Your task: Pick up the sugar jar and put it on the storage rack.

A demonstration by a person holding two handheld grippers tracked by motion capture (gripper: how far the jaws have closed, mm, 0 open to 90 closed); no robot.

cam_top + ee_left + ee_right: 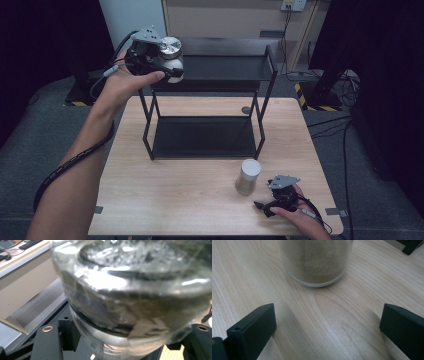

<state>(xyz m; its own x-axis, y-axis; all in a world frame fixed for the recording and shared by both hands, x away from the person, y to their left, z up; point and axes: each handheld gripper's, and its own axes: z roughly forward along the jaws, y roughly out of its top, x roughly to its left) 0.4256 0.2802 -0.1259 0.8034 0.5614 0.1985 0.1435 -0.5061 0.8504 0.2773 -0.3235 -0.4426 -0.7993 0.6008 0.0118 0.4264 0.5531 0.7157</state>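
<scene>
The left gripper [167, 67] grips a clear jar [171, 55] just above the rack's top shelf [220, 67]; lowering it squarely comes next. Right gripper [267, 202] gapes behind the sand-filled jar [248, 176]

**Bright table, dark surround, glare up close**

In the high view the table [200, 200] is evenly lit from above, while the room's edges fall into near black. The picture is soft and low in detail. In the left gripper view the jar [130, 297] is blurred, with white glare streaks on its glass. The right gripper view is clearer; the jar [315, 262] there is slightly unfocused, and soft shadows lie on the wood.
</scene>
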